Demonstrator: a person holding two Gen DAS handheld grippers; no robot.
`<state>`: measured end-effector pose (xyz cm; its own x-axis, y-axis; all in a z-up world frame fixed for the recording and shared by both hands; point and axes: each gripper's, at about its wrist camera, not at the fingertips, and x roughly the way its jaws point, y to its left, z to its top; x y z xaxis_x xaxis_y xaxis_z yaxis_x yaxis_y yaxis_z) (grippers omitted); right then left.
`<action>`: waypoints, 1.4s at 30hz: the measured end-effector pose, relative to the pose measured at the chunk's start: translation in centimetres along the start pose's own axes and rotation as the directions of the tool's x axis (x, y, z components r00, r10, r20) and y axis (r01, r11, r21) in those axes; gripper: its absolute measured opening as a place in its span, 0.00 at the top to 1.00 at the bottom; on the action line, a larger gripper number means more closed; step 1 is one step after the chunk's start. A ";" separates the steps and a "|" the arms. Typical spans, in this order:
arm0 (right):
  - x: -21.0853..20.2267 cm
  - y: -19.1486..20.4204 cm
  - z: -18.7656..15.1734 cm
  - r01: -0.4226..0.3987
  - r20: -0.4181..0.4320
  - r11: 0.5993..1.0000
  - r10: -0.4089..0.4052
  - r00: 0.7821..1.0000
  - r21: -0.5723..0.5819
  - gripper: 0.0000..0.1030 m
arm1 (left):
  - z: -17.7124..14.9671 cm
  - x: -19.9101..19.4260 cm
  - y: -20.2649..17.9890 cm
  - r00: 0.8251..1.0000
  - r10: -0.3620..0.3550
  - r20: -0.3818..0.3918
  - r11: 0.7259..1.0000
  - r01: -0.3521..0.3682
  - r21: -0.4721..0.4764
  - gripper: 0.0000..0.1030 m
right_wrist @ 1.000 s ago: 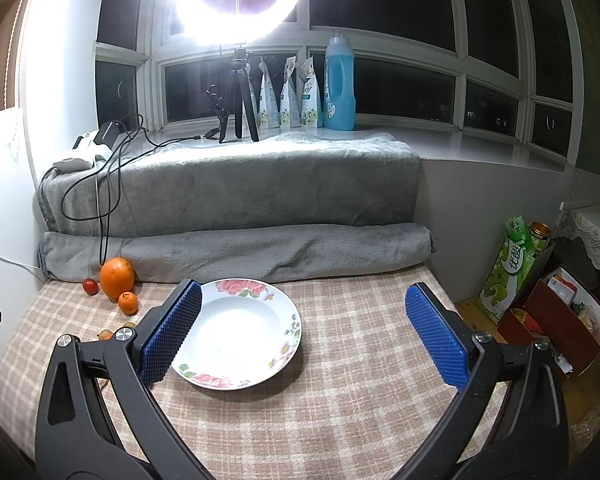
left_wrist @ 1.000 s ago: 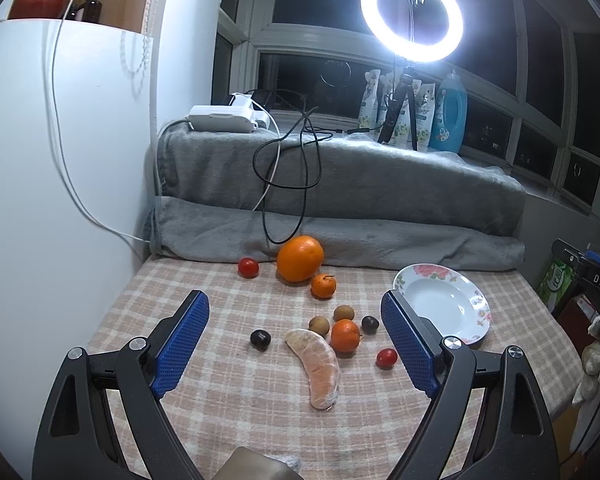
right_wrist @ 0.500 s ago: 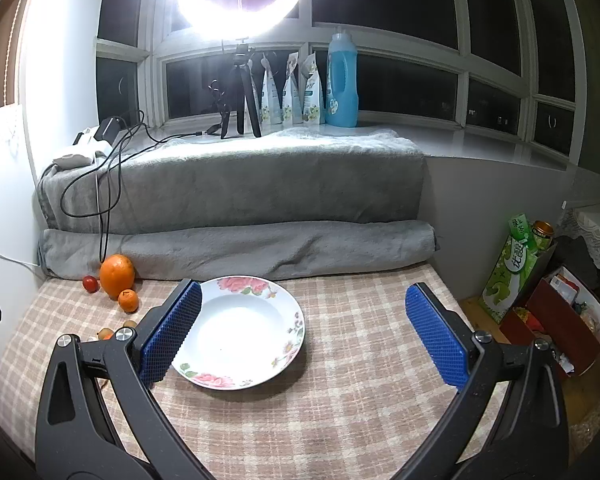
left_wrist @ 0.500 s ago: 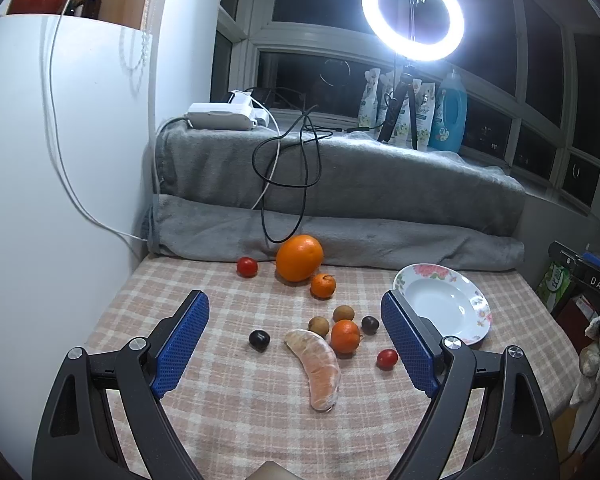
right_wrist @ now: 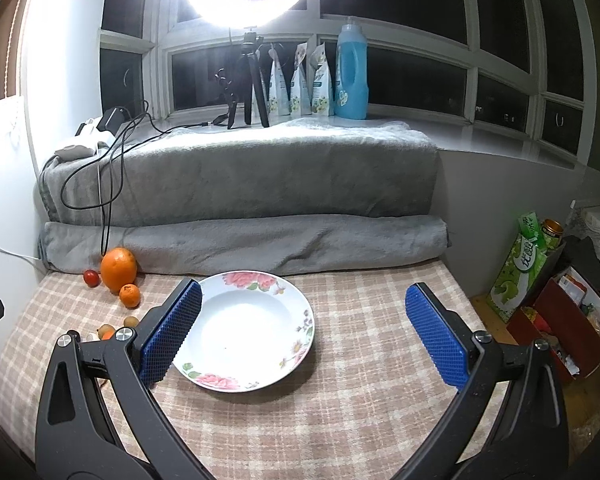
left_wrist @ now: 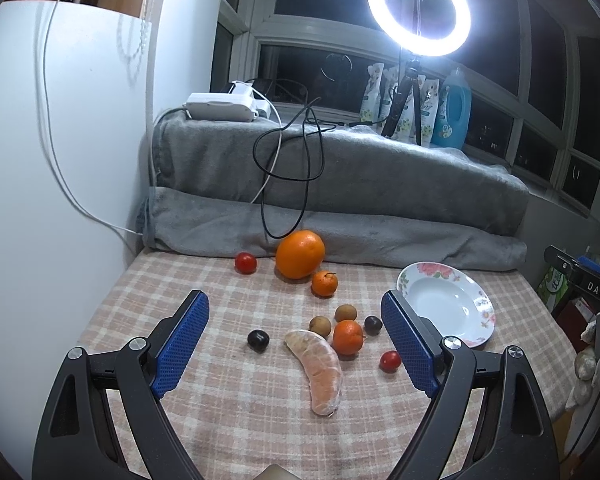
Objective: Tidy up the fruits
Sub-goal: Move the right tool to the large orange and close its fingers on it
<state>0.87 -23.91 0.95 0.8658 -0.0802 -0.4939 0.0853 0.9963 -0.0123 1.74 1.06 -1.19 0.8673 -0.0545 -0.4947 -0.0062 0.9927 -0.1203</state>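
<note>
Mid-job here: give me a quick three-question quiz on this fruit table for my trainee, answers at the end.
1. True or false: the plate already holds fruit.
2. Which lies nearest the peeled citrus segment? A) big orange B) small mandarin C) back cherry tomato
3. Fill in: the left gripper and right gripper are both ____.

Key: 1 false, it is empty; 2 B; 3 open, with nothing between their fingers.
</note>
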 end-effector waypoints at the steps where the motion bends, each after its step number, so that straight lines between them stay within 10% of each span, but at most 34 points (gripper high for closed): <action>1: 0.2 0.1 0.0 -0.007 -0.004 1.000 0.007 1.000 0.000 0.00 | 0.0 0.2 0.1 1.000 -0.001 -0.003 1.000 0.001 -0.001 0.15; 19: 7.8 5.7 2.8 -0.300 -0.153 0.953 0.292 0.944 -0.034 0.00 | 0.4 7.0 2.6 0.984 -0.115 -0.134 0.993 0.108 -0.052 0.19; 25: 11.5 8.6 3.6 -0.420 -0.249 0.907 0.406 0.879 -0.006 0.03 | 0.9 9.9 3.3 0.967 -0.175 -0.185 0.983 0.162 -0.084 0.22; 32: 16.5 12.4 3.5 -0.537 -0.384 0.838 0.531 0.755 0.102 0.12 | 1.6 14.2 4.1 0.936 -0.246 -0.253 0.966 0.218 -0.136 0.27; 42: 22.7 16.1 3.1 -0.551 -0.474 0.777 0.625 0.621 0.303 0.20 | 2.3 20.2 4.7 0.909 -0.263 -0.324 0.961 0.215 -0.175 0.34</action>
<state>23.45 -9.79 -7.80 0.3573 0.5874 -0.7262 -0.2619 0.8093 0.5257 20.37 4.92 -9.74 0.6284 -0.3452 -0.6971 0.0940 0.9232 -0.3725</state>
